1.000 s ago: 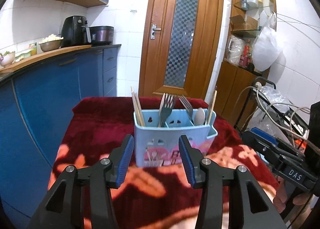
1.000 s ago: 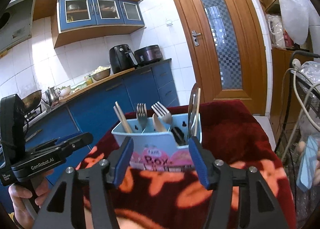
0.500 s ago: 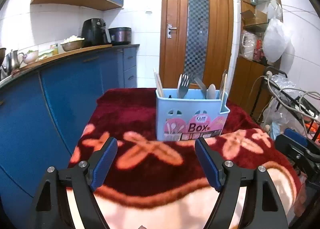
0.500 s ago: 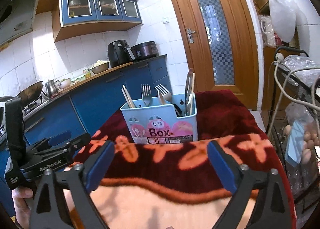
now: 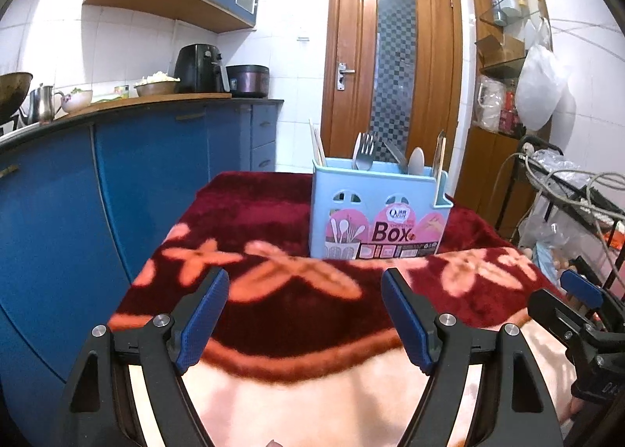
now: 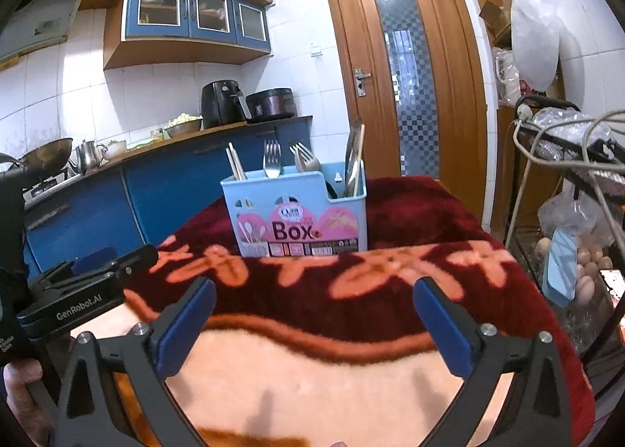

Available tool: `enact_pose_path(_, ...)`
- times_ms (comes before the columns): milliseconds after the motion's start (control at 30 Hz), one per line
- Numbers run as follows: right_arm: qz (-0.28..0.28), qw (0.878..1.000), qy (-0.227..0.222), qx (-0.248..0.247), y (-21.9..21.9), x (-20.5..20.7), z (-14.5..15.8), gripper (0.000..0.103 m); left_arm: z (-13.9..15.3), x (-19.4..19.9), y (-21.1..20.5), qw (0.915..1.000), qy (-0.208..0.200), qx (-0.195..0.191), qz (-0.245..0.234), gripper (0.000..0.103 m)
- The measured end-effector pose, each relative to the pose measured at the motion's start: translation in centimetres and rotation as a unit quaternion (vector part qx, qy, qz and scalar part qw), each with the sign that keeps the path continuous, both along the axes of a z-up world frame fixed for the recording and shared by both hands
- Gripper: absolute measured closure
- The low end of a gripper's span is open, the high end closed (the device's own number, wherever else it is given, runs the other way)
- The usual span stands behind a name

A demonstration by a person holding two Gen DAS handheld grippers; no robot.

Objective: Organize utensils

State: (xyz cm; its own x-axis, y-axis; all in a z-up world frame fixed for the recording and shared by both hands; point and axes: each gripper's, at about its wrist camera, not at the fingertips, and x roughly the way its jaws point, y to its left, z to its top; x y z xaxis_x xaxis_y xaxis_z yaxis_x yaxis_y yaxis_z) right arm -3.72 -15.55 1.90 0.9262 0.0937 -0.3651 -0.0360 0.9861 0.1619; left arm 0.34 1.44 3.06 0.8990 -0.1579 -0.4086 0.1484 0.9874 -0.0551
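Observation:
A light blue utensil holder [image 5: 375,212] [image 6: 297,212] labelled "Box" stands upright on a red blanket with orange flowers [image 5: 273,212]. Forks [image 5: 363,152], a spoon [image 5: 416,160] and chopsticks [image 5: 317,142] stick up out of it. My left gripper [image 5: 304,279] is open over the blanket's near part, well short of the holder, with nothing between its fingers. My right gripper [image 6: 314,287] is also short of the holder. Its jaws are opening wide with nothing between them. Each gripper shows at the edge of the other's view: right gripper [image 5: 562,291], left gripper [image 6: 121,257].
Blue kitchen cabinets [image 5: 136,181] with a counter run along the left, carrying an air fryer [image 5: 197,68], a cooker and bowls. A wooden door [image 5: 394,68] stands behind the table. A wire rack [image 6: 566,181] with cables, bags and eggs is close on the right.
Both grippers have drawn back from the holder and sunk lower, and their jaws have spread wide. The holder, which sat just beyond the fingertips, now stands farther off.

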Motion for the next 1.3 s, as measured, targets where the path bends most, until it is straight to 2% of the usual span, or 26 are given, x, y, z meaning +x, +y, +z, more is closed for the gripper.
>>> enact_pose_path(267,-0.015,0.999,-0.04,-0.02,-0.1,-0.8,-1.5,0.0,-1.6,0.5,-0.8,1.0,-0.007,0.005,0.002,0.022)
enact_pose_path(500,-0.021,1.0,-0.023,-0.003,-0.8,0.2,-2.2,0.0,-2.0,0.8,-0.7,0.9999,-0.005,-0.01,0.004,0.022)
enact_pose_path(667,-0.031,0.999,-0.024,-0.016,-0.5,0.3,-2.7,0.0,-2.1,0.7,-0.4,0.9998,-0.007,-0.02,0.006,0.022)
enact_pose_path(967,-0.041,0.999,-0.018,-0.002,-1.1,0.5,-3.1,0.0,-2.3,0.3,-1.0,0.9999,-0.012,-0.004,0.002,0.022)
enact_pose_path(1300,-0.037,0.999,-0.021,-0.015,-0.9,0.5,-3.1,0.0,-2.3,0.1,-1.4,0.9999,-0.016,0.001,-0.003,0.022)
